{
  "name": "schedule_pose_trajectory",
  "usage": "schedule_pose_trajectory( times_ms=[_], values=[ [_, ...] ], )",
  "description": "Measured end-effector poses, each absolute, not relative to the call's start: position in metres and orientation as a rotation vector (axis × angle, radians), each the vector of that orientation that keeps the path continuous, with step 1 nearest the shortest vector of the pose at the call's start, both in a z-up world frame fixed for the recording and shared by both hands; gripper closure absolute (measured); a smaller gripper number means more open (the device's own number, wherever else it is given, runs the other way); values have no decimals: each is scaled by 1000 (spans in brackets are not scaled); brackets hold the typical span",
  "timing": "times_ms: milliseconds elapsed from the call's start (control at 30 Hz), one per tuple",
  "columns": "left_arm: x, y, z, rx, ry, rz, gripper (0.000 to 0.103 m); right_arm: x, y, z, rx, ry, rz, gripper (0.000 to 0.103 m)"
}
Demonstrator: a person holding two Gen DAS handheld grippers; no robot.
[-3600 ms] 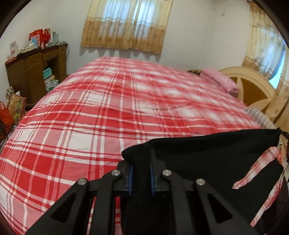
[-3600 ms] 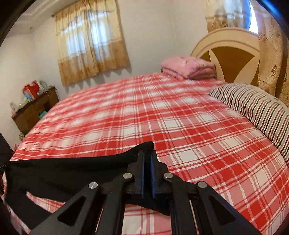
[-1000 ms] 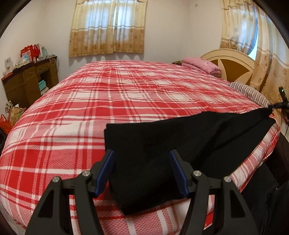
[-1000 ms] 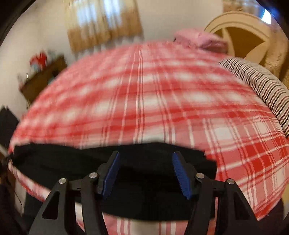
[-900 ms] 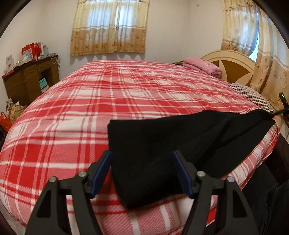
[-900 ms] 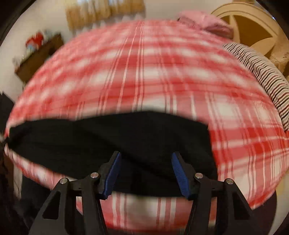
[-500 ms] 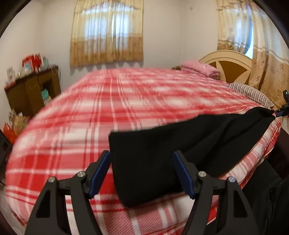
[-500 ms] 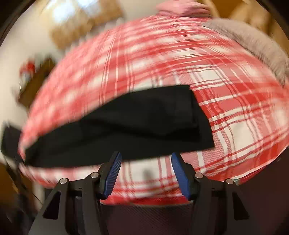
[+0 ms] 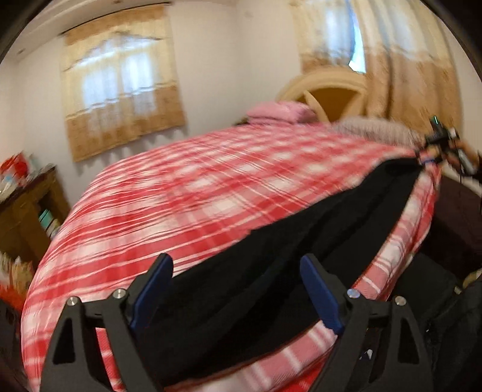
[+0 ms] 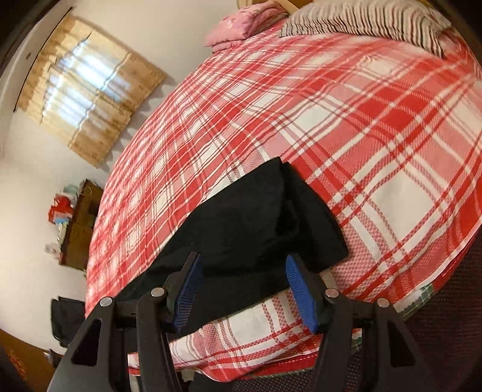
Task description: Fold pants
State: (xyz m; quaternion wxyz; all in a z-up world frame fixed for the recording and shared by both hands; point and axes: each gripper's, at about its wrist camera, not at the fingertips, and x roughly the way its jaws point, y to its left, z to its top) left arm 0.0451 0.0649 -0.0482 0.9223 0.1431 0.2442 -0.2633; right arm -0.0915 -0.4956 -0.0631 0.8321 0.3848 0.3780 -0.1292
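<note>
The black pants (image 9: 271,271) lie stretched along the near edge of the red plaid bed (image 9: 195,187). My left gripper (image 9: 235,262) hovers over one end of them. Its jaws are opening and the blue pads stand wide apart, not pressing the cloth seen between them. In the right wrist view the other end of the pants (image 10: 247,217) lies doubled over, one layer on another. My right gripper (image 10: 243,258) hangs open just above that end, touching nothing. The right gripper (image 9: 436,147) also shows small at the far right of the left wrist view.
A folded pink blanket (image 10: 241,24) and a striped pillow (image 10: 376,18) lie at the head of the bed, by a rounded headboard (image 9: 331,93). A cluttered wooden desk (image 9: 27,205) stands against the wall. Dark floor and bags lie beside the bed's near edge.
Both grippers, shut on the pants at first, have let go. The left jaws have spread wider and that gripper has lifted and rolled. The right gripper has rolled, tilting its view.
</note>
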Motion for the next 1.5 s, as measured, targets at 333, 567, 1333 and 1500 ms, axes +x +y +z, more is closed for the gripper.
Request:
schedule_pose_trajectory(
  times_ms=[333, 567, 1333, 1500],
  values=[
    [89, -18, -103, 375, 712, -715, 52, -103, -515, -61, 922, 756, -321, 44],
    [87, -22, -114, 390, 755, -731, 89, -94, -518, -70, 980, 767, -287, 70],
    [66, 0, -120, 376, 735, -870, 98, -131, -527, -71, 750, 858, -235, 96],
    [65, -1, -122, 426, 751, -864, 97, -146, -543, -58, 727, 804, -391, 64]
  ],
)
